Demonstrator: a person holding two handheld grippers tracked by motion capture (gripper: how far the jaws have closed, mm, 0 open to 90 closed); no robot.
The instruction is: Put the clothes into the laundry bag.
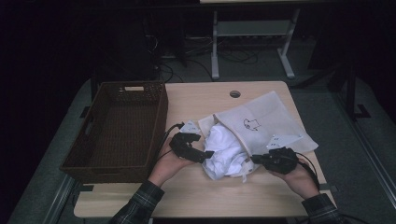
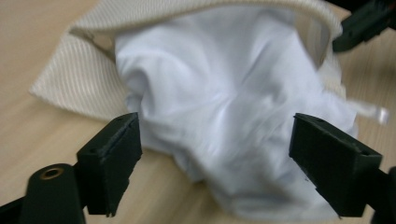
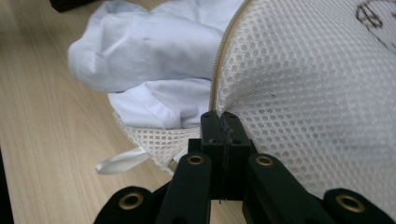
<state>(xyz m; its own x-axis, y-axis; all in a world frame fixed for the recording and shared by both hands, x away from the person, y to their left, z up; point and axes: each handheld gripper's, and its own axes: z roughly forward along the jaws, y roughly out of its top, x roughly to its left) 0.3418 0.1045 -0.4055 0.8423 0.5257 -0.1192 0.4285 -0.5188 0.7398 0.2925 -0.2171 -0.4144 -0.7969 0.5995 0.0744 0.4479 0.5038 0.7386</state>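
White garment (image 1: 223, 150) half out of mesh bag (image 1: 266, 122), mid worktop (image 1: 196, 100), right of wicker basket (image 1: 119, 130). L tongs (image 2: 215, 161) apart, w/ garment between, not pinched. R tongs (image 3: 223, 135) clamped on bag's zip edge.

A cream mesh laundry bag (image 1: 261, 122) lies flat on the right half of the table (image 1: 201, 100), running from the table's middle toward the right edge, its mouth facing the near-left. A small dark line drawing is printed on its upper face, and a tan zipper runs along the open mouth. A crumpled white garment (image 1: 223, 151) bulges half out of that mouth, resting on the tabletop near the front edge, partly inside the bag. A short white ribbon tab (image 3: 122, 161) sticks out from the bag's lower lip onto the wood.
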